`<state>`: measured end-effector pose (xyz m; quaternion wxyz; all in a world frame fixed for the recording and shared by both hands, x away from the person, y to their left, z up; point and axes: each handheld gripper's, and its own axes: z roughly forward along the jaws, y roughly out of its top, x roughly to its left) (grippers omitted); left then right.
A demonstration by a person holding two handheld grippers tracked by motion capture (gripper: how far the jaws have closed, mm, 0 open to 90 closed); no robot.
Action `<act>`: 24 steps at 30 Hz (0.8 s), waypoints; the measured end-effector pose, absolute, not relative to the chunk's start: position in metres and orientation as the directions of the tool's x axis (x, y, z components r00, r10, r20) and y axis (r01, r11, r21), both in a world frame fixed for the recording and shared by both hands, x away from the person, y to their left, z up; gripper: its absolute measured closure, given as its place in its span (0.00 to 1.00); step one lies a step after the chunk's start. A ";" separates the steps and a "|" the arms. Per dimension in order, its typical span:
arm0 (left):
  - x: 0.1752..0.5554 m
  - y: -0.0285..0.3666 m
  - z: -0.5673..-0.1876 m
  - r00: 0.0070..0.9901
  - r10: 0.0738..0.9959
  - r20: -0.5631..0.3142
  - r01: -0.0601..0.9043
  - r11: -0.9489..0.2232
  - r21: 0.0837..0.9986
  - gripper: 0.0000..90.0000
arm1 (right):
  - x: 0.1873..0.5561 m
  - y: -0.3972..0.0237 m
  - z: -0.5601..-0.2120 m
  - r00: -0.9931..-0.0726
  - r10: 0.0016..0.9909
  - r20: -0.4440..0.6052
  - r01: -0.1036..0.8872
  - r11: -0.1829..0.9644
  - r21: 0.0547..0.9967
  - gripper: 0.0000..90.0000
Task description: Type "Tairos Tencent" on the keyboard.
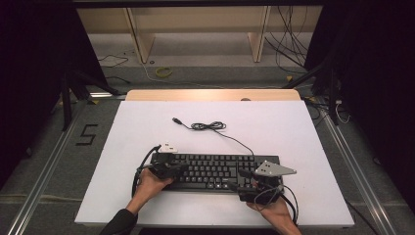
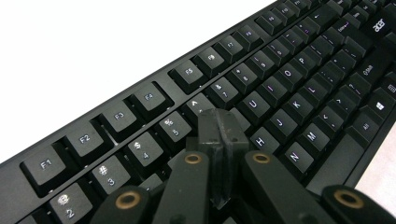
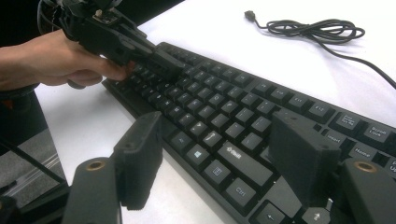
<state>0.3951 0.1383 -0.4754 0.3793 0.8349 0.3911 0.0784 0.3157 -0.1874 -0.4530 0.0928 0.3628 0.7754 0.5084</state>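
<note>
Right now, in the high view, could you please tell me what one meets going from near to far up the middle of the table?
Keyboard → coiled cable with its plug → bare white table top → wooden far edge.

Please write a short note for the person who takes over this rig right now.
Left gripper: fingers shut, tips on the keyboard near the 6 and Y keys, holding nothing.
Right gripper: fingers open above the keyboard's right end.
Keyboard lies flat on the white table; its cable lies loose behind it, unplugged.
Done: cannot tell.
Left: probably key pressing with the left tips.
</note>
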 end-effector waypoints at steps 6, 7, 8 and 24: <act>0.394 0.138 -0.472 0.677 0.715 -0.175 0.592 -0.388 0.707 0.91 | 0.316 -0.188 -0.453 -0.720 0.657 0.225 0.465 0.217 0.858 0.40; 0.393 0.138 -0.471 0.680 0.713 -0.168 0.585 -0.391 0.711 0.90 | 0.316 -0.189 -0.452 -0.720 0.657 0.224 0.465 0.217 0.858 0.40; 0.392 0.139 -0.470 0.680 0.712 -0.174 0.586 -0.385 0.714 0.88 | 0.316 -0.189 -0.452 -0.719 0.657 0.226 0.467 0.216 0.857 0.40; 0.381 0.164 -0.454 0.651 0.721 -0.238 0.592 -0.287 0.753 0.56 | 0.315 -0.193 -0.452 -0.714 0.663 0.224 0.463 0.209 0.861 0.40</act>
